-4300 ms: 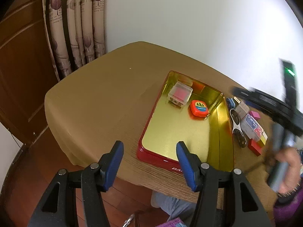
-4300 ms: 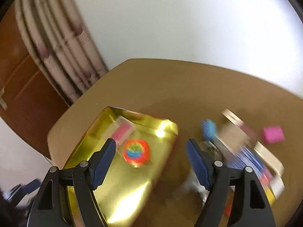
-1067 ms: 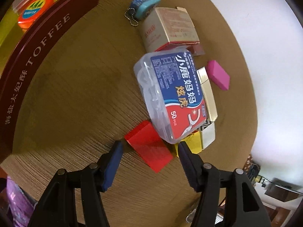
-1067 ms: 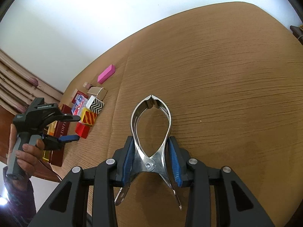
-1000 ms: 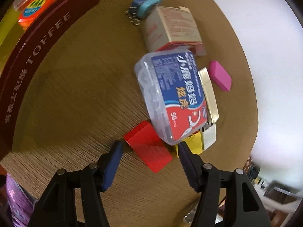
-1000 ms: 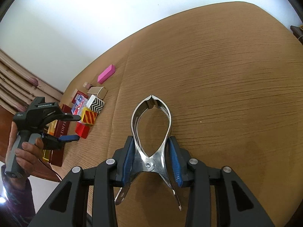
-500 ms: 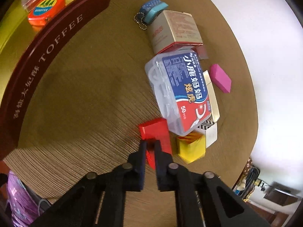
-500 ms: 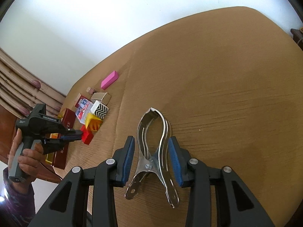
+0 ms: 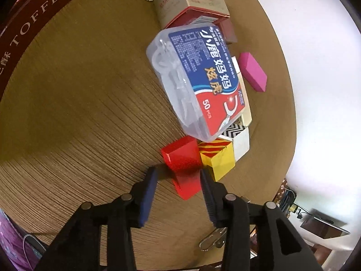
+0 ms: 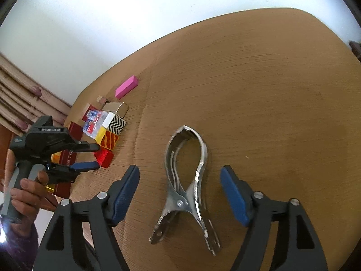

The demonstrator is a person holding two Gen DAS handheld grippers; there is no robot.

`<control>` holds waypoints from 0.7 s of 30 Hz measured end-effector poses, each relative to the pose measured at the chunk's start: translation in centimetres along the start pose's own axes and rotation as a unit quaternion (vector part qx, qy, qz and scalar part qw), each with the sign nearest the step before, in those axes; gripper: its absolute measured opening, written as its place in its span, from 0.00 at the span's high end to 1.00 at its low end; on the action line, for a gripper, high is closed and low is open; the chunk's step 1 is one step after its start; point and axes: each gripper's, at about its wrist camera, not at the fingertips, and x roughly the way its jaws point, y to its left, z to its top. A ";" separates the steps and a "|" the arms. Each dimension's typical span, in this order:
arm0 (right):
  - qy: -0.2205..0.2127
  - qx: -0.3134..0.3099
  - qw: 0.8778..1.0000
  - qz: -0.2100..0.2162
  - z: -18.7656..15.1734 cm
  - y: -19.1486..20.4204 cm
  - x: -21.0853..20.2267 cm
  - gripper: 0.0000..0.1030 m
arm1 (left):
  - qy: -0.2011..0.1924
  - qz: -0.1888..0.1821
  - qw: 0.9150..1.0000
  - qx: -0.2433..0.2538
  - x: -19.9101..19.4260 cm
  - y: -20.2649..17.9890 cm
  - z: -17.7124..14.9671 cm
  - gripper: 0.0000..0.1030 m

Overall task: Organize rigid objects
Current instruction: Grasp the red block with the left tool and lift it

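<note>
The left gripper [image 9: 178,176] is opening around the red block [image 9: 183,162] near the bench's left edge, its pads apart from the block. The right gripper [image 10: 179,180] is also opening – the steel spring clamp [image 10: 187,185] lies flat between its jaws, untouched, mid-bench

A home: patterned curtains [image 10: 15,94], cloth-covered table [image 10: 270,90].

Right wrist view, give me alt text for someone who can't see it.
A shiny metal spring clamp lies flat on the brown table between the right tool's opening blue pads, untouched. At far left, the left tool reaches a small red block beside other coloured boxes.
</note>
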 end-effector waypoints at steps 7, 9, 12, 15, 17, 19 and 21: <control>0.014 -0.072 0.994 -0.077 0.3 2.9 2.4 0.39 | -0.008 0.042 0.998 -0.042 0.4 -2.8 0.5 0.58; 0.011 -0.096 0.990 -0.106 0.0 3.3 2.5 0.58 | -0.012 0.069 0.997 -0.011 0.7 -4.3 0.1 0.58; 0.009 -0.097 0.991 -0.091 -0.3 2.9 2.2 0.59 | -0.035 0.090 0.995 0.038 1.0 -5.8 -0.9 0.67; 0.007 -0.099 0.992 -0.084 -0.7 2.8 1.6 0.59 | -0.032 0.084 0.995 0.051 0.9 -5.6 -1.7 0.68; 0.006 -0.099 0.992 -0.075 -1.2 2.6 1.0 0.59 | -0.035 0.090 0.992 0.076 0.5 -5.8 -2.8 0.76; 0.002 -0.099 0.992 -0.072 -1.5 2.6 0.4 0.59 | -0.050 0.086 0.988 0.115 -0.4 -6.8 -2.8 0.83; -0.002 -0.097 0.993 -0.073 -1.8 2.7 -0.1 0.59 | -0.052 0.081 0.985 0.144 -1.3 -7.2 -3.6 0.84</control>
